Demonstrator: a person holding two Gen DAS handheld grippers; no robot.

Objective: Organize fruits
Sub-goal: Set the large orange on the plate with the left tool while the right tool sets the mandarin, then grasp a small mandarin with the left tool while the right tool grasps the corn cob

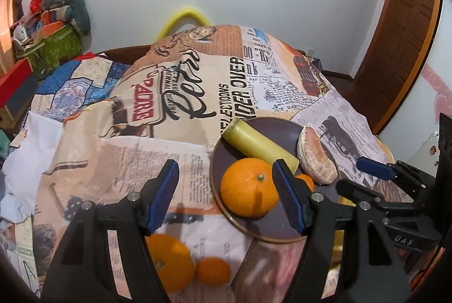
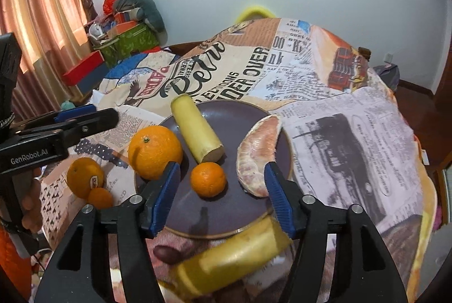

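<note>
A dark purple plate [image 2: 243, 116] [image 1: 271, 226] lies on the cloth-covered table. On it are a big orange [image 2: 154, 151] [image 1: 248, 187], a small orange [image 2: 208, 179], a pale yellow cylinder piece [image 2: 195, 133] [image 1: 260, 144] and a pomelo segment [image 2: 258, 158] [image 1: 316, 158]. Left of the plate lie a second big orange [image 2: 84, 180] [image 1: 169, 260] and a small one [image 2: 100, 198] [image 1: 213, 272]. Another yellow piece [image 2: 234, 255] lies just below the plate's near rim. My left gripper [image 1: 226, 195] is open and empty. My right gripper [image 2: 221, 195] is open and empty above the plate's near rim.
The table wears a newspaper-print cloth [image 1: 180, 93]. Boxes and a green basket [image 2: 127, 44] stand at the back left by a curtain. A wooden door [image 1: 401, 34] is at the right. The left gripper also shows in the right wrist view [image 2: 84, 119].
</note>
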